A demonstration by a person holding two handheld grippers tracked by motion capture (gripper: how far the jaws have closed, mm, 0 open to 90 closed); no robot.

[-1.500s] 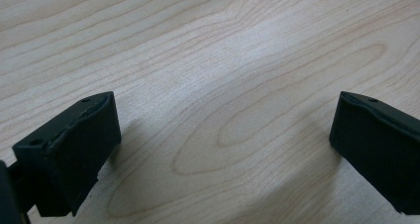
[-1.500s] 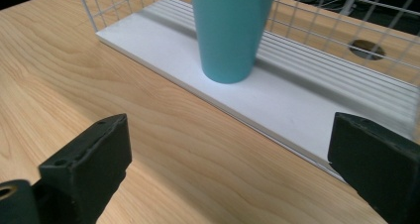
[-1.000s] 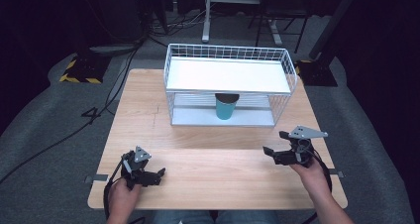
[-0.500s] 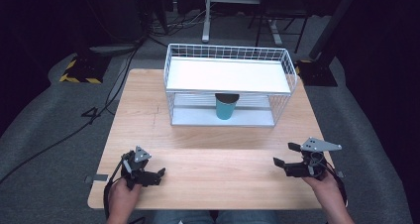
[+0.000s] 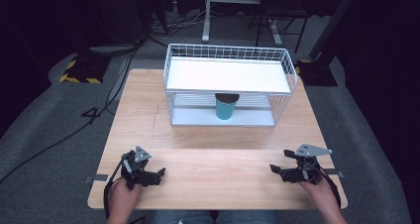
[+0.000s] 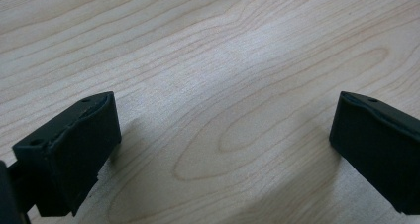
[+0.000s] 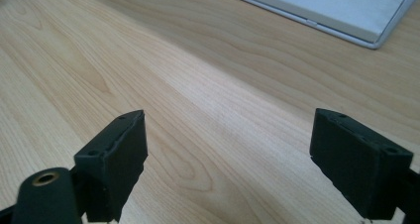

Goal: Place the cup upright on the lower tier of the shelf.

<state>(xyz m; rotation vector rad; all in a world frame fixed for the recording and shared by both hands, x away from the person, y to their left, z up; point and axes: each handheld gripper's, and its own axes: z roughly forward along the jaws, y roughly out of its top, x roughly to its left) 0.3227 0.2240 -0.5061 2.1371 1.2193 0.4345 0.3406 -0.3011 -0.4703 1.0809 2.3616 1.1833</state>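
Observation:
A teal cup [image 5: 226,106] with a dark rim stands upright on the lower shelf of a white wire rack [image 5: 228,85] at the back of the wooden table [image 5: 208,149]. My left gripper [image 5: 157,176] rests low on the table near the front left, open, with bare wood between its jaws [image 6: 223,149]. My right gripper [image 5: 276,171] sits near the front right, open too, holding nothing [image 7: 228,159]. The grey base of the rack [image 7: 337,11] shows at the top of the right gripper view.
The rack's flat white top shelf [image 5: 228,75] covers the cup from above. Cables [image 5: 99,115] trail over the grey floor at the left. A yellow-and-black striped block [image 5: 79,70] lies beyond the table's left corner, and desk legs [image 5: 208,16] stand behind.
My right gripper has moved back toward the front right edge of the table and dropped lower. The left gripper has stayed put.

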